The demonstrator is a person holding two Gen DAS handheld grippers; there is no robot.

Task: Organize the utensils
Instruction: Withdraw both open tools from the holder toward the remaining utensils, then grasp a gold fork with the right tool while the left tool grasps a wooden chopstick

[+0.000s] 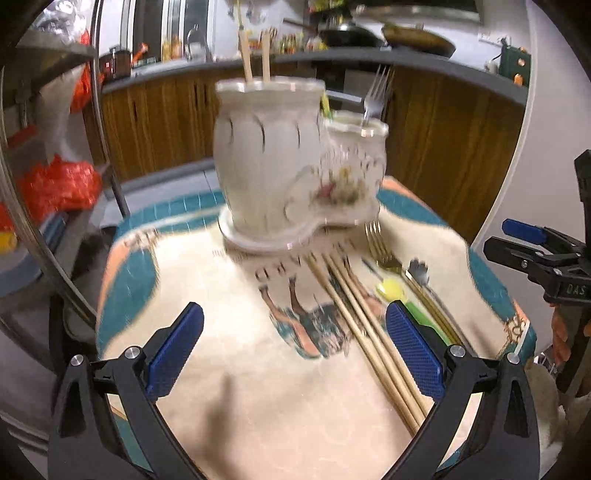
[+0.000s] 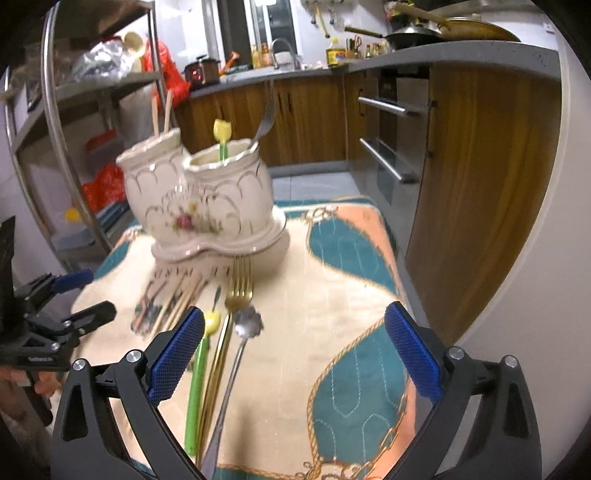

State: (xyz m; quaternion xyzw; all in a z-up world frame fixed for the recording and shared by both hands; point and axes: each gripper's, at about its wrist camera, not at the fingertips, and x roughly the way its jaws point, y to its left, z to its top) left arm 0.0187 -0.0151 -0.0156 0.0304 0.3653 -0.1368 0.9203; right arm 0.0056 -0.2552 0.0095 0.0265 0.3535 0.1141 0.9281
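While both the left gripper and right gripper are being held spread and empty, thin, stiff, slippery chopsticks are lying before the ceramic holder, best pinched mid-shaft.

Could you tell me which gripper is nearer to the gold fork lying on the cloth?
Right. The right gripper hangs open with the gold fork just ahead of its left pad. The left gripper, also open, sits further off beside the chopsticks.

Kitchen: wooden cabinets under grey countertop, metal rack left, window behind.
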